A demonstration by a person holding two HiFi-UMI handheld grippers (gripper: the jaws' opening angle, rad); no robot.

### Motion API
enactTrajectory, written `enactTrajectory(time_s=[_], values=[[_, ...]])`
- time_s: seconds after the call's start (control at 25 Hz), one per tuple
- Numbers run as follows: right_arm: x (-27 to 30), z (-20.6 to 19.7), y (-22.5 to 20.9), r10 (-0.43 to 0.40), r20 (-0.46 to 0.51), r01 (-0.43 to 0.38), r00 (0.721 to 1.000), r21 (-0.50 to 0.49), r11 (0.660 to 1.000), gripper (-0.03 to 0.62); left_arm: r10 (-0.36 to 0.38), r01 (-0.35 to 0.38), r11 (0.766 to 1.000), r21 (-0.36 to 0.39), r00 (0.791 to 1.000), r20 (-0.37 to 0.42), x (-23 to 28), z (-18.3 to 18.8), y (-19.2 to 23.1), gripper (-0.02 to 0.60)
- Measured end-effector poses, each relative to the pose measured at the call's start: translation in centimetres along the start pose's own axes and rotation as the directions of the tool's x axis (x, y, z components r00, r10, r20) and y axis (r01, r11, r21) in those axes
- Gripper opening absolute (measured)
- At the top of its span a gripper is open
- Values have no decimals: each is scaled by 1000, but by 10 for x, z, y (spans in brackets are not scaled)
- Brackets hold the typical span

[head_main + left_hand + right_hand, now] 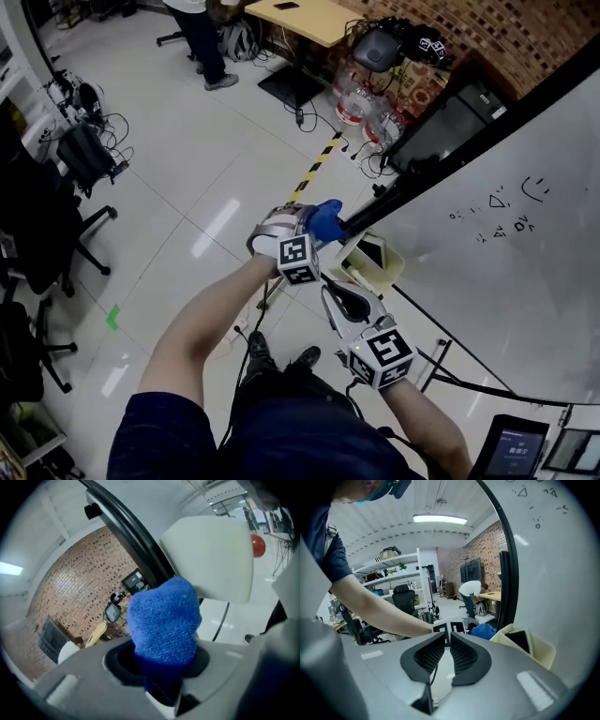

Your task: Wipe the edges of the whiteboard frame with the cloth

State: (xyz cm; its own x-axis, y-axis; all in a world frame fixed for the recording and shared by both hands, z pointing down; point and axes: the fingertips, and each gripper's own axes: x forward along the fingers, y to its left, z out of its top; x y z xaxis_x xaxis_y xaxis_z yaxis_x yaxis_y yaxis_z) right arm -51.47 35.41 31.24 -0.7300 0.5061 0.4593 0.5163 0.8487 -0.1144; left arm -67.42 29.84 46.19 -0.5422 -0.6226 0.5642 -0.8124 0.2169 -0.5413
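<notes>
Count of tongs: 2, one per hand, each with 1 cube of square black-and-white markers (left cube (298, 259), right cube (384, 354)).

Left tongs (317, 228): clamped on 1 blue terry cloth (326, 220). In the left gripper view the cloth (163, 620) is bunched into a rounded wad that sticks out past the jaw tips, and its lower end is pinched between them.

Cloth position: in the head view the wad sits at the low end of the black whiteboard frame (469, 141) and appears to touch it. Firm contact cannot be confirmed. The left gripper view shows the frame bar (136, 541) running up just behind the wad.

Right tongs (339, 298): jaws drawn nearly together with only a thin slit between the ribbed pads (461, 656), and nothing is held. They hang below and right of the left tongs, apart from the frame.

Whiteboard: 1 white panel (534, 309), with a few small marker scribbles (511, 211) near its upper right.

Holder: 1 cream plastic tray (384, 265) fixed at the frame just beside the cloth, with a dark flat item inside.

Background: 1 standing person (202, 42) at 1 light wooden surface (314, 19), 1 yellow-and-black striped tape line (317, 167) on the floor and 1 green floor mark (112, 317).
</notes>
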Motion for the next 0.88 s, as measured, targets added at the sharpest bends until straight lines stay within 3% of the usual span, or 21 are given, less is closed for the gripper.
enactTrajectory(time_s=[0.24, 0.48, 0.68, 0.88], values=[[-12, 32, -11, -33, 84, 30, 996, 38, 999, 40, 31, -30, 998, 55, 1000, -6, -10, 8, 39, 122], [-11, 44, -19, -69, 91, 65, 993, 46, 997, 40, 18, -19, 988, 154, 1000, 9, -2, 39, 28, 103], [-7, 53, -18, -71, 97, 68, 993, 38, 997, 40, 83, -91, 992, 84, 992, 91, -22, 66, 52, 103], [-9, 83, -9, -35, 162, 32, 986, 17, 999, 41, 104, -98, 994, -45, 981, 162, -44, 89, 75, 103]])
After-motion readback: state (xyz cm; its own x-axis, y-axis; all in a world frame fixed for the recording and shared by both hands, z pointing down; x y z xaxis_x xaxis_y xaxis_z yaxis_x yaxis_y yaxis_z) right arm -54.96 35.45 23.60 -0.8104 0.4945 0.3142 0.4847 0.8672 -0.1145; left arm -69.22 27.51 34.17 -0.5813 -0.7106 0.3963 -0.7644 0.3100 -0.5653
